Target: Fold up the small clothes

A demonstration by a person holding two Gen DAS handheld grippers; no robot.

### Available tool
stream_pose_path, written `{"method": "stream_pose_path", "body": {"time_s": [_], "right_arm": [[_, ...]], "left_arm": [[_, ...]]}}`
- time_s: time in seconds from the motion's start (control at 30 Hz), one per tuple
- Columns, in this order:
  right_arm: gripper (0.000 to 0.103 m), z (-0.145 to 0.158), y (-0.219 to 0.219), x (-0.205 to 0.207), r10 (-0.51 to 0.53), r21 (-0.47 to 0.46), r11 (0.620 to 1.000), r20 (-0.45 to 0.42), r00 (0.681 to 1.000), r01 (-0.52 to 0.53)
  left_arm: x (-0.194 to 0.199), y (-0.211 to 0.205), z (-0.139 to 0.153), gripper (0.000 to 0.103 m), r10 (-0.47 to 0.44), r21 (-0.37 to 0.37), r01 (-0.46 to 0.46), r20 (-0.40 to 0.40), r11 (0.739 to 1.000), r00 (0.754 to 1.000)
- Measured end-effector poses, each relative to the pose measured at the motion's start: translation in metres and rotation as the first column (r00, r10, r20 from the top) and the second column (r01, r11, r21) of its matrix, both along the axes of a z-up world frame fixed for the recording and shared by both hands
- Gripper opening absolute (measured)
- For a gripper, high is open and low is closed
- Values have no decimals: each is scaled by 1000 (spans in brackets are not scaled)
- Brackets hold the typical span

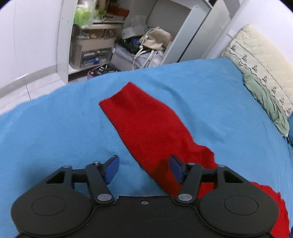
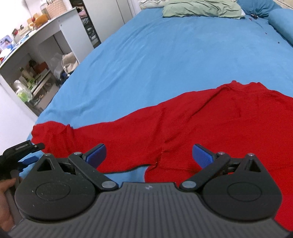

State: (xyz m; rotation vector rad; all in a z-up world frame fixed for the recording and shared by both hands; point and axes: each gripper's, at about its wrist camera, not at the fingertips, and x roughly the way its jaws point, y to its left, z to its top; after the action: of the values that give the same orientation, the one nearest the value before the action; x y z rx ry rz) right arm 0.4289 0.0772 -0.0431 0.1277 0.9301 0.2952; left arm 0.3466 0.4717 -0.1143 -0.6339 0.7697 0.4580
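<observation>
Right wrist: red garment (image 2: 201, 128) under spread right gripper (image 2: 149, 155); left gripper (image 1: 144, 169) spread too.

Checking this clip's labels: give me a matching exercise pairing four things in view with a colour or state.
Things:
1. garment
2. bedsheet
3. pillow
4. left gripper

Descriptions:
A. pale green, at the far end of the bed
B. open, holding nothing
C. red, spread on the bed
D. blue, covering the bed

Pairs: 1-C, 2-D, 3-A, 4-B
</observation>
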Motion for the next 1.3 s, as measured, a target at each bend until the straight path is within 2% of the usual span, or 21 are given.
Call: {"method": "stream_pose_path", "body": {"time_s": [0.1,0.17,0.23,0.3,0.4,0.47,0.63,0.7,0.77,0.87,0.97,1.03,1.13,1.2,1.3], "right_arm": [[103,-3,2,0,4,-4,1000,5,1000,-4],[103,-5,0,1,0,-1,1000,11,1000,0],[103,-8,-2,1,-9,10,1000,12,1000,9],[103,-12,-5,1,-18,23,1000,13,1000,18],[103,-16,-15,1,-34,38,999,16,999,33],[103,-15,-24,1,-48,55,997,20,999,47],[103,-6,-57,-1,-89,94,992,46,995,85],[103,0,-76,-2,-108,106,989,59,992,101],[103,7,-99,-3,-127,118,986,72,989,118],[103,16,-135,-4,-157,117,982,95,983,145],[103,24,-181,-6,-198,98,977,116,973,187],[103,27,-213,-6,-231,77,972,124,965,223],[103,20,-258,-8,-261,25,965,114,958,260],[103,11,-286,-9,-270,7,963,92,958,271],[103,-8,-319,-11,-276,2,961,47,960,276]], "left_arm": [[6,3,-5,60,23,14,-23,27,1000,999],[12,3,-5,49,29,48,-29,13,998,1000],[18,3,-5,18,47,76,-46,-1,996,999],[21,6,-5,7,64,67,-64,-2,996,998],[26,-1,3,5,76,100,-74,-19,992,997],[26,-14,21,5,54,137,-54,9,989,999],[34,-79,85,5,-91,218,66,108,974,990],[41,-122,112,5,-186,244,144,160,959,969],[48,-170,135,5,-290,280,229,199,932,936],[64,-252,154,5,-449,304,374,235,876,862],[77,-338,150,5,-579,307,505,236,806,781],[83,-391,130,5,-642,278,584,219,763,734],[91,-452,81,5,-706,243,666,157,706,691],[90,-483,44,5,-738,241,705,88,667,669],[86,-505,2,5,-757,216,738,10,639,653]]}}
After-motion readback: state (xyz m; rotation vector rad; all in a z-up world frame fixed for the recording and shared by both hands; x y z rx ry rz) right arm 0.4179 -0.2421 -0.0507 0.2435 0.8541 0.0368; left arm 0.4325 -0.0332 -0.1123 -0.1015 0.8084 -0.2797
